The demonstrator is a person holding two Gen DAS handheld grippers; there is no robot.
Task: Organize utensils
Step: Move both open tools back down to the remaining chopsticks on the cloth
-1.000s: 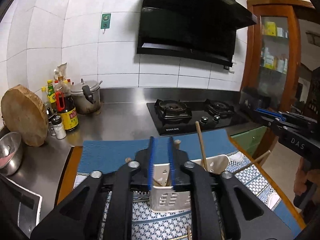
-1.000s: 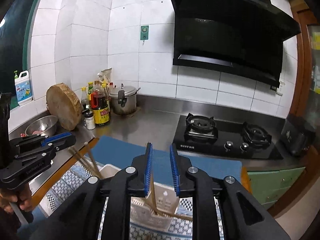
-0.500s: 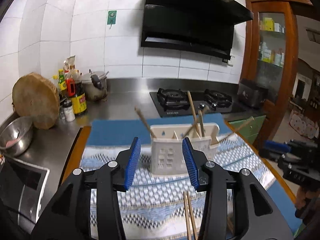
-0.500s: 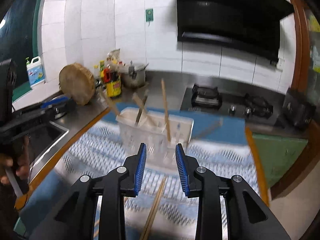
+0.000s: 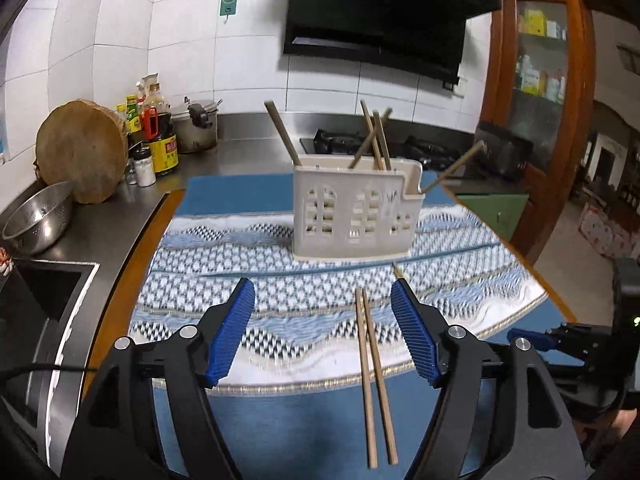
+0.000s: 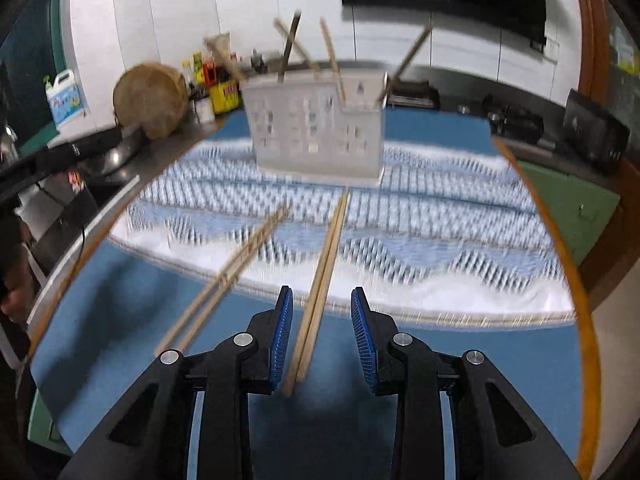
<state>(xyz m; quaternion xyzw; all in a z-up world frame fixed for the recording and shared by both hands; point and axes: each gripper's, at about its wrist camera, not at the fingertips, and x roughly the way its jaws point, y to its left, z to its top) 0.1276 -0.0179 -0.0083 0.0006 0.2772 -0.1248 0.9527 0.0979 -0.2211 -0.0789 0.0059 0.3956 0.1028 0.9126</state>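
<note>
Some sticks already stand in the white holder point(image 5: 356, 210); two pairs of chopsticks point(image 6: 320, 280) still lie loose; right tongs point(image 6: 322, 336) open around one pair; left tongs point(image 5: 323, 332) open, empty.

Both views are dimly and evenly lit from overhead indoor light, with the white wall tiles point(image 5: 248, 52) brightest, a soft sheen on the steel counter point(image 5: 120, 208) and only faint shadows beneath the white holder point(image 5: 354, 216). The left wrist view is mostly sharp, though the fisheye lens bends the wall, cabinet point(image 5: 540, 92) and desk point(image 5: 160, 216) edges and darkens the corners. The right wrist view is heavily motion-blurred, smearing the patterned cloth point(image 6: 400, 232), the holder point(image 6: 316, 136) and the chopsticks point(image 6: 324, 264), while its own fingers point(image 6: 282, 340) stay crisp.
</note>
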